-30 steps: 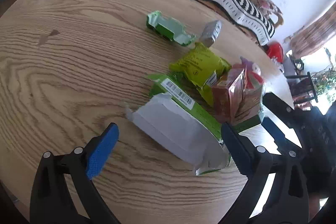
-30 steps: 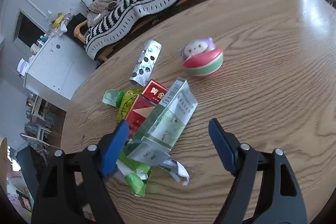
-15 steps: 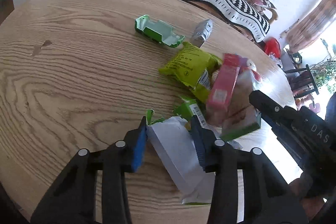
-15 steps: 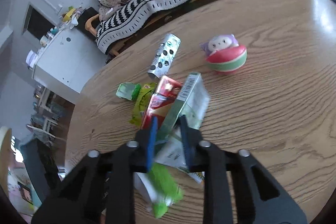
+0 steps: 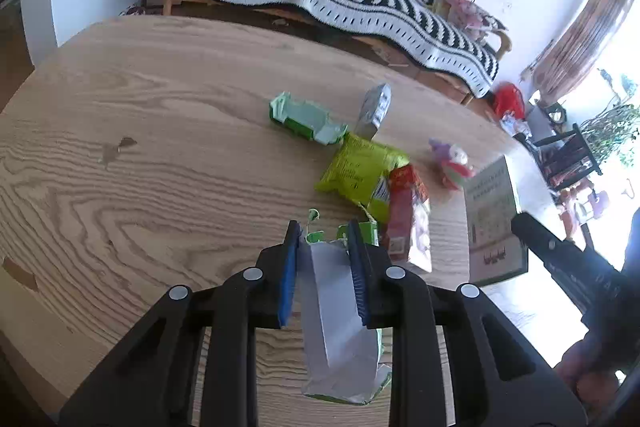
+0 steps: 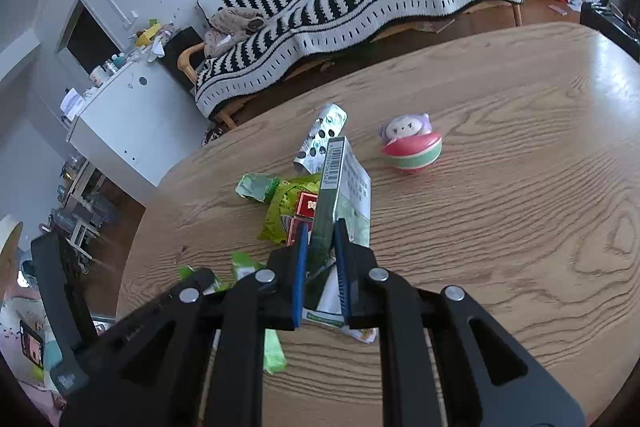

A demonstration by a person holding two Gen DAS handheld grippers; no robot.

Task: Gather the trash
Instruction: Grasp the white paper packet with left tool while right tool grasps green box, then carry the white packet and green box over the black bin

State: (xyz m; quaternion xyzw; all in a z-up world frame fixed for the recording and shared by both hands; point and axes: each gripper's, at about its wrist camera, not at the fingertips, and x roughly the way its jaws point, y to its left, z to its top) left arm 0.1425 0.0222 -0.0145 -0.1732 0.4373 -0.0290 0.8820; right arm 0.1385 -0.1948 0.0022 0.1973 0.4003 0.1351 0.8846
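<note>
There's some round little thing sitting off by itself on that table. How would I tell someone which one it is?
Start at the big oval wooden table in front of the striped sofa, then look past the pile of wrappers toward its emptier side. The small roly-poly toy sits there alone: a red and green ball-shaped base with a pale face and purple hair, the only rounded thing among flat packets.

Home living room: a sofa (image 6: 360, 7) under a striped throw, a wooden bench (image 6: 520, 187), a white cabinet (image 6: 120, 131) with clutter on top, a curtain (image 5: 580, 39) and a plant (image 5: 612, 131) by a bright window.
</note>
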